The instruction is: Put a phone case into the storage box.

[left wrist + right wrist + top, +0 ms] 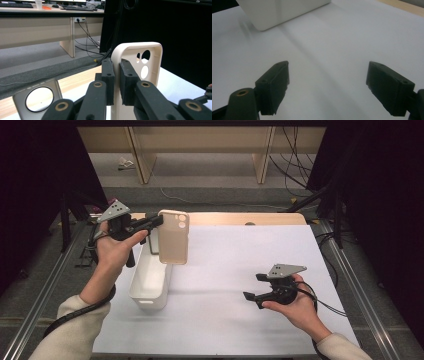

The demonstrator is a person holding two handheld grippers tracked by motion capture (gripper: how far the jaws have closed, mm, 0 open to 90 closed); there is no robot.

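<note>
**Left clamps phone case over bin, right idle and open**

Left hand-held gripper [159,221]: jaws pinched tight on the edge of a beige phone case [173,237]. In the left gripper view [117,75] the two pads sandwich the case's side wall near the camera-cutout corner. Case [147,62] hangs upright in the air, cutouts at the top, long side vertical. It sits above the far end of the white bin [150,279], not touching it. The gripper points level across the desk towards the right, held by the left hand [116,251] off the desk's left edge.

Second case, grey metallic with one big round cutout [37,100], shows low in the left gripper view, below the jaws. Can't tell what it rests in or on.

Right hand-held gripper [255,286]: jaws wide apart, nothing between them. The right gripper view [332,90] shows bare white sheet [332,50] between the pads, with a corner of the bin [279,12] further off. It's low over the sheet, near the right side, well apart from the bin and the case, jaws pointing left. Right hand [295,305] cups it from below.

The bin stands on the white sheet at the desk's left side, long axis running away from the person. A strip of wooden desk [240,218] shows at the far edge.
</note>
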